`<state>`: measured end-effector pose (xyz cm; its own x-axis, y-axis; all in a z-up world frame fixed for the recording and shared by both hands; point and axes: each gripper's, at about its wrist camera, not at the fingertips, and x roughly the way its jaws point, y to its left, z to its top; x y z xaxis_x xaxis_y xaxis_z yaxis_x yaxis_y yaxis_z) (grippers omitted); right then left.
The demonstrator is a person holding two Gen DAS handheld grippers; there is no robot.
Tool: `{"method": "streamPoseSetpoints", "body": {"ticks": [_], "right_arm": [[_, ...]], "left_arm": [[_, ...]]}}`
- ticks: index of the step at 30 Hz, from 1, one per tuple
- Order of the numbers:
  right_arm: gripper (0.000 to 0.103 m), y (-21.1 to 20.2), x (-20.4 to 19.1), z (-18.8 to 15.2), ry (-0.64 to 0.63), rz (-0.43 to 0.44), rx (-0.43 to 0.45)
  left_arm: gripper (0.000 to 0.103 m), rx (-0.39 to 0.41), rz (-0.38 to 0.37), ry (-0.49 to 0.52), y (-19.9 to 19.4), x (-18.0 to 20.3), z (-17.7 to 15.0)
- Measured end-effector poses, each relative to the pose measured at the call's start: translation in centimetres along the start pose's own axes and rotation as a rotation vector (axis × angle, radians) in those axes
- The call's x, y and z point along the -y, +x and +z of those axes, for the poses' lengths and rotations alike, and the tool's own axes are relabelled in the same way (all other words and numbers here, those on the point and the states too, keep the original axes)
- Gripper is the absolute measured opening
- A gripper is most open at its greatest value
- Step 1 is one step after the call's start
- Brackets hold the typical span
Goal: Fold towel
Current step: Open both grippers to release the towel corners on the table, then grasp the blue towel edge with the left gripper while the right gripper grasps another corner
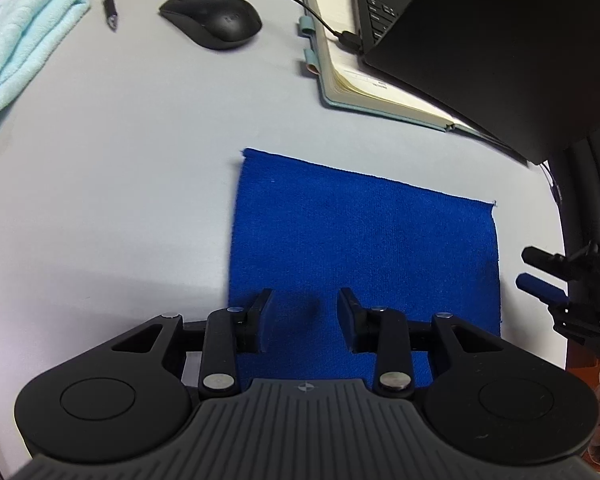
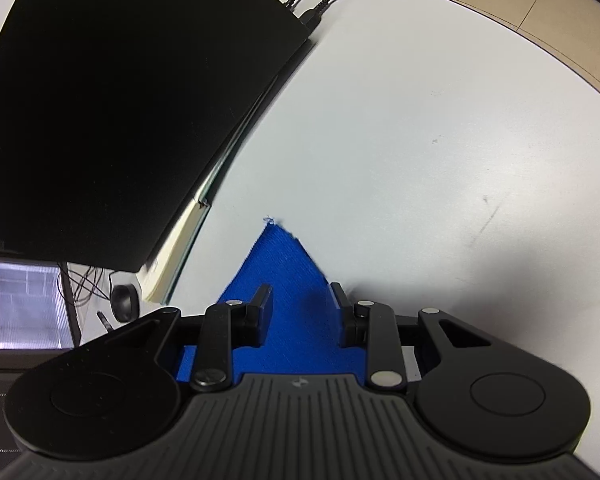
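Blue towel (image 1: 364, 248) lies flat on the grey tabletop (image 1: 132, 184), just in front of the open notebook (image 1: 352, 60) and the black laptop (image 1: 500, 40). No crease or doubled layer that I can see; far edge and both far corners sit flush on the surface. I judge the fold not yet begun, or at most the cloth is already one flat layer of an earlier shape I cannot confirm.

Left gripper (image 1: 305, 316) hovers over the near edge of the towel, fingers (image 1: 260, 320) spread apart with blue cloth showing in the gap; nothing held. Whether the tips touch the fabric I cannot tell.

Right gripper (image 2: 302, 314) sits over the towel's right side, near its far right corner (image 2: 274, 226); fingers parted, nothing pinched.

Off to the left: pale blue cloth (image 1: 16, 40), pen (image 1: 107, 0), mouse (image 1: 212, 20), all well apart from the work.

Left to do, by my reckoning: pinch both near corners, lift, carry over to the far edge, lay down and flatten.
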<state>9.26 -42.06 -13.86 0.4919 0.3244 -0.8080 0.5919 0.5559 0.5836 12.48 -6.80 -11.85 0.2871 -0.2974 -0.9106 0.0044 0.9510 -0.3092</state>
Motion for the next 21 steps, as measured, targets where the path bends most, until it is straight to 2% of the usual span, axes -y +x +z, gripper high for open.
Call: {"method": "streamPoseSetpoints", "body": {"ticks": [12, 21], "right_arm": [[0.031, -2.0, 2.5, -3.6, -0.11, -0.026, -0.093], [0.03, -2.0, 3.9, -5.7, -0.122, -0.03, -0.108]], "left_arm": [[0.037, -0.011, -0.017, -0.034, -2.0, -3.0, -2.8], [0.037, -0.048, -0.057, -0.03, -1.8, -3.6, -3.6]]}}
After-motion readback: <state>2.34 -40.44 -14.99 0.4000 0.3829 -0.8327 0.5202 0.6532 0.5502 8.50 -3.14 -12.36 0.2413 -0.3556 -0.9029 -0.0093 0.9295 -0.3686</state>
